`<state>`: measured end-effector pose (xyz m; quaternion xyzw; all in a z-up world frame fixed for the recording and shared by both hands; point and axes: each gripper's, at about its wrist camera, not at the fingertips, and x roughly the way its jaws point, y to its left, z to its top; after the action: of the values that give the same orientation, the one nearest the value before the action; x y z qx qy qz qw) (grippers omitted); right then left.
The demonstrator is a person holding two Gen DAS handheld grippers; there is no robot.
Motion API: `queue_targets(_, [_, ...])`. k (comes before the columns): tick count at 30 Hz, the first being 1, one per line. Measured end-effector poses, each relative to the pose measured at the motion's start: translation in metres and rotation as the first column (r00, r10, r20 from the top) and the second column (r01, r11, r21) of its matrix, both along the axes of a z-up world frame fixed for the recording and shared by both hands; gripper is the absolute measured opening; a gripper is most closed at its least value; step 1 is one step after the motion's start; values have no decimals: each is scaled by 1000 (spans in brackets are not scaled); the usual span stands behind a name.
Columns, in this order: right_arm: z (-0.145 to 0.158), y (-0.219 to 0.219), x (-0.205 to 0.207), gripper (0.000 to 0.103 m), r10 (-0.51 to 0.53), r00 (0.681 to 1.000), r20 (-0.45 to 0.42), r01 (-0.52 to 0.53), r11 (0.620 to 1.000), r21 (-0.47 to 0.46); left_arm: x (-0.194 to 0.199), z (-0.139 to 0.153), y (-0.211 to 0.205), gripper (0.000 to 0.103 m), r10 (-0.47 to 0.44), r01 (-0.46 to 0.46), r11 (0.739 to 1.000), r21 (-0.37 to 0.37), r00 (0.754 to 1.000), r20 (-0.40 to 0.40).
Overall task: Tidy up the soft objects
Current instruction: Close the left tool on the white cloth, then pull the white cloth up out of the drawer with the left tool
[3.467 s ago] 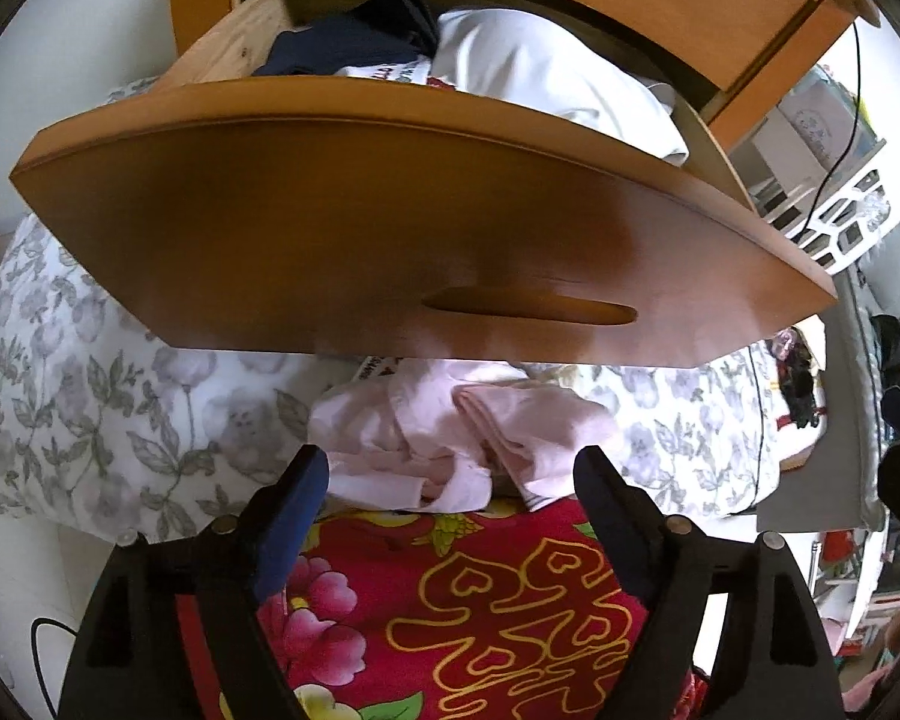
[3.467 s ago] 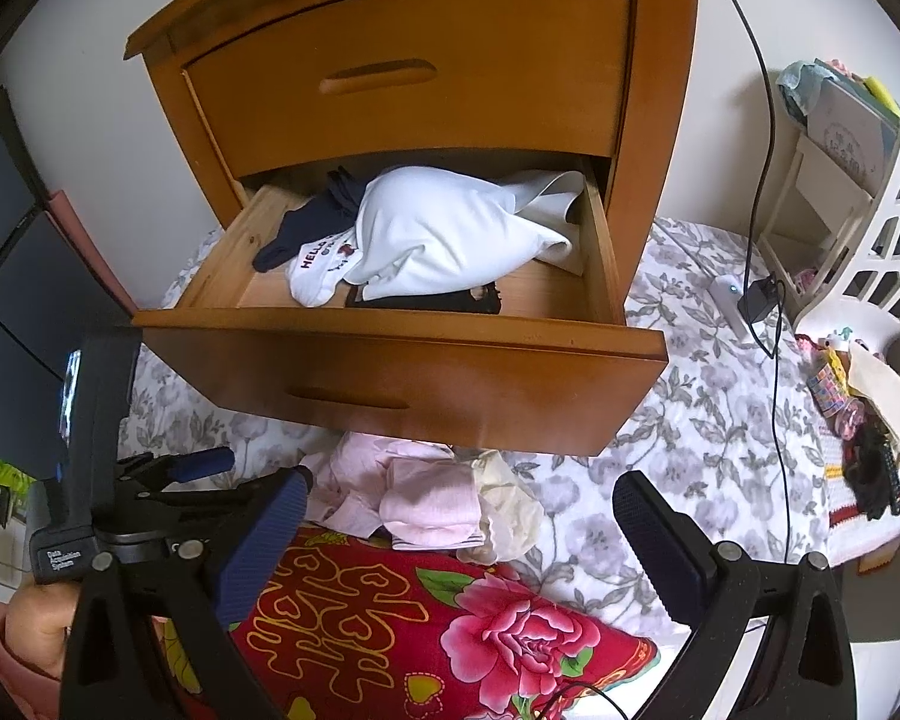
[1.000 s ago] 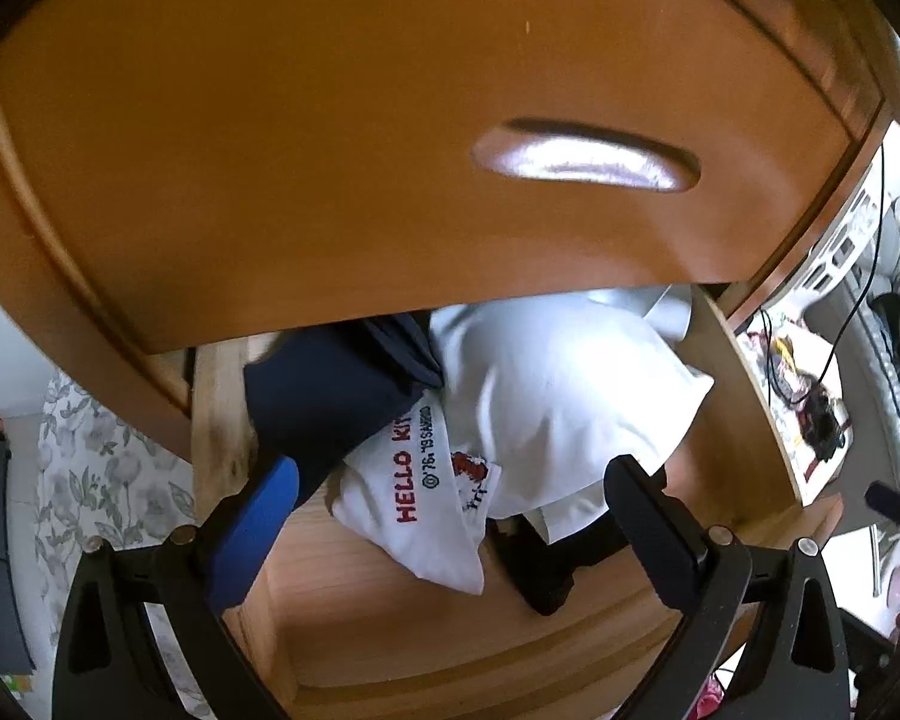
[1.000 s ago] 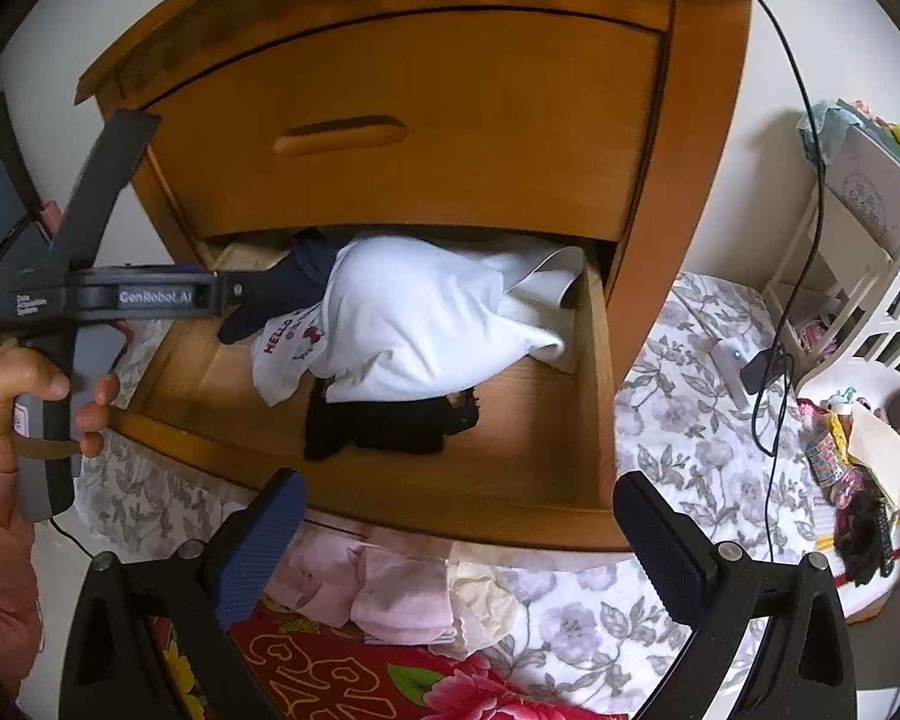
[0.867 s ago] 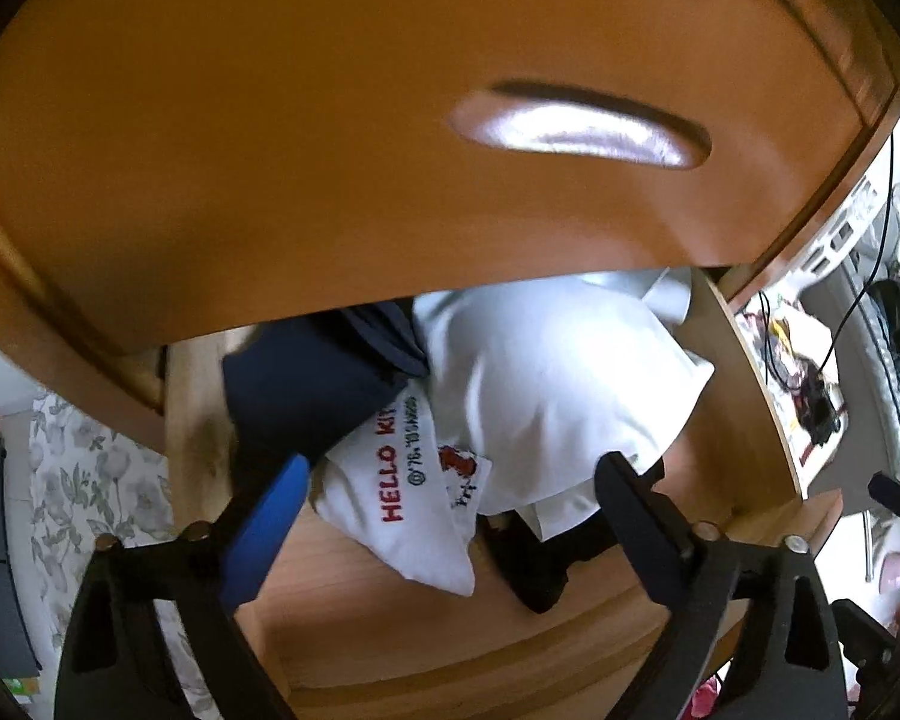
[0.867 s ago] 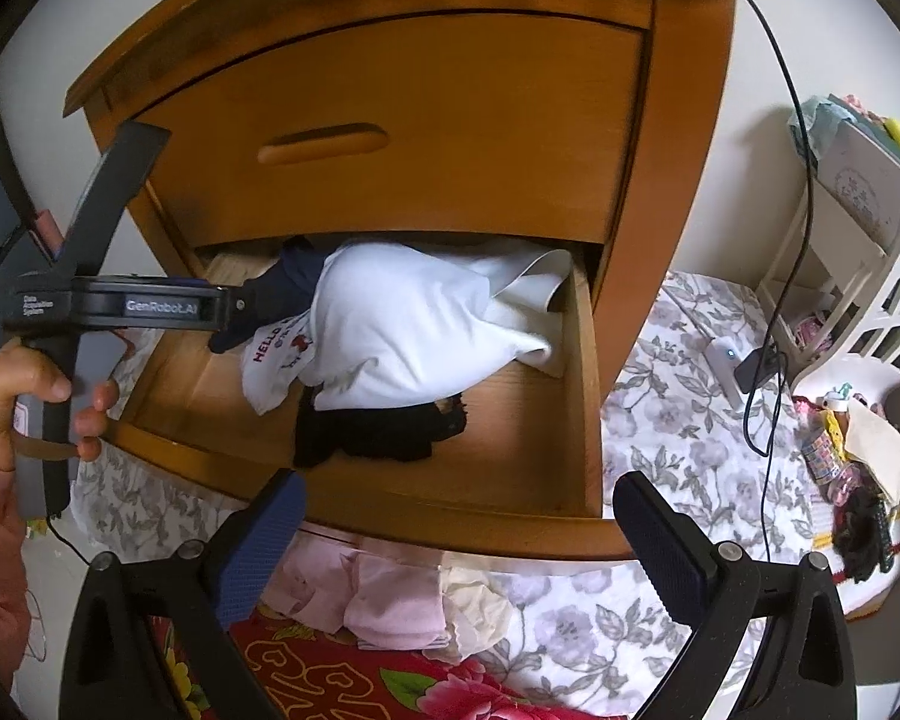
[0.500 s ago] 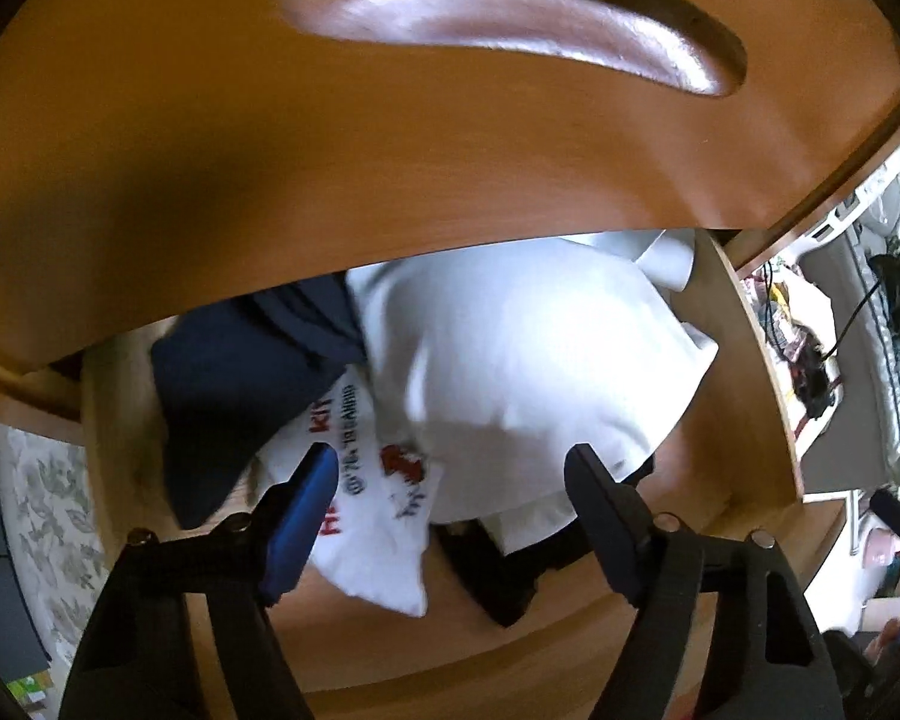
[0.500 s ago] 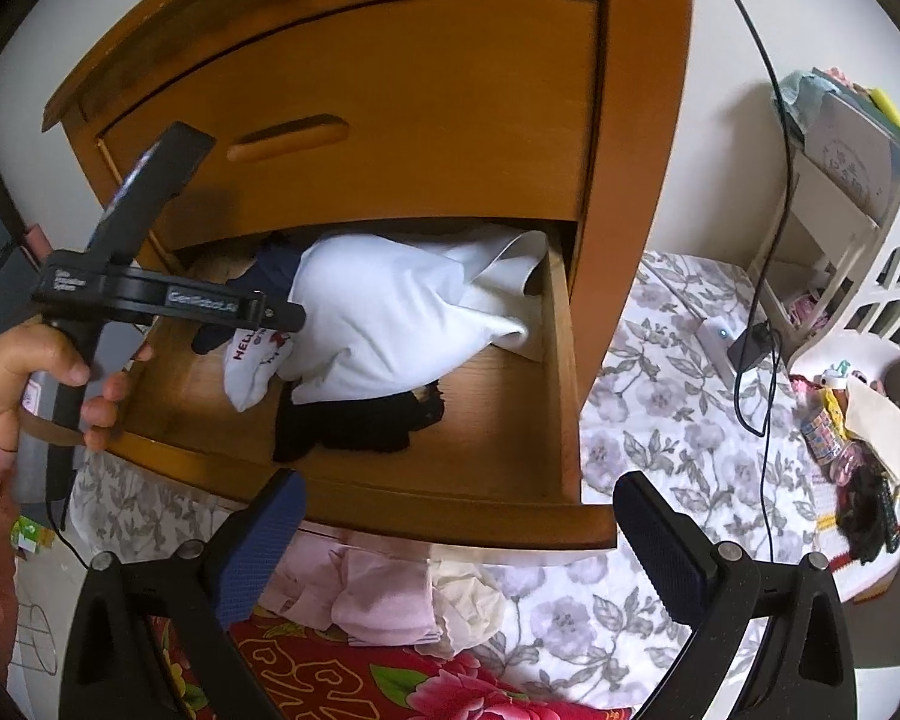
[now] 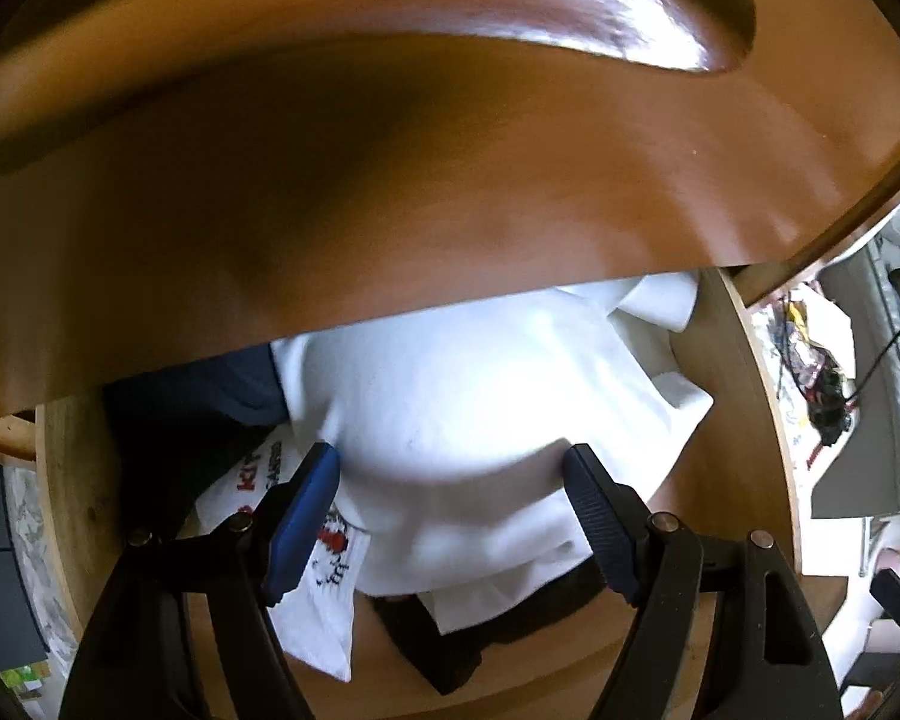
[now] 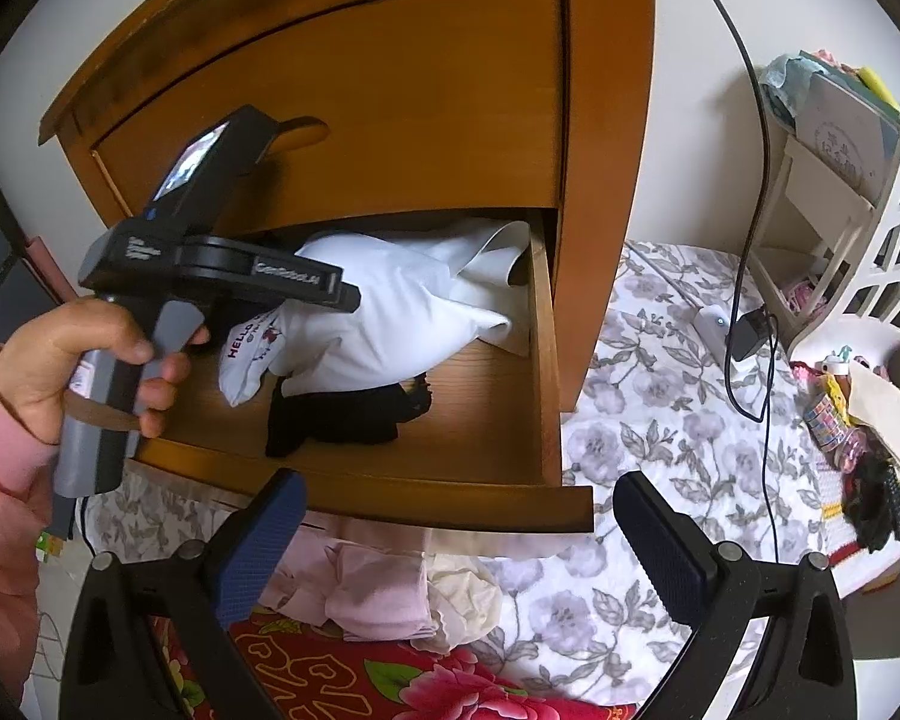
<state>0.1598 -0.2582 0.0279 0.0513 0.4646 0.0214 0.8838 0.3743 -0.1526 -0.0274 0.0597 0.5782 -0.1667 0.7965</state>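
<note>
Left tool (image 9: 450, 468) straddles white garment (image 9: 480, 420), fingers spread; only right tool's (image 10: 456, 516) view, also spread, shows pink clothes (image 10: 360, 594).

Counts, open drawer (image 10: 546, 360):
2 white garments (image 10: 390, 312), 1 black garment (image 10: 342, 414), 1 navy garment (image 9: 210, 408); 2 grippers (image 10: 450, 531).

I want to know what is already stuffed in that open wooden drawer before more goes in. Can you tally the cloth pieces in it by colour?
White: 2, the big plain white cotton garment and the small white printed Hello Kitty cloth
Black: 1, the crumpled black fabric piece
Navy: 1, the dark navy cloth at the back left
Total: 4 visible; more may lie hidden beneath.
</note>
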Motion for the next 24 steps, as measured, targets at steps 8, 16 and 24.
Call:
queue_targets(8, [0, -3, -2, 103, -4, 1000, 2, 4, 1000, 12, 6, -6, -17, 66, -5, 5, 999, 33, 1000, 11])
queue_targets(16, [0, -4, -4, 103, -8, 1000, -1, 8, 1000, 18, 11, -5, -16, 36, 2, -3, 1000, 20, 1000, 13])
queue_targets(24, [5, -6, -11, 103, -19, 1000, 6, 19, 1000, 15, -2, 21, 2, 22, 29, -25, 996, -84, 998, 51])
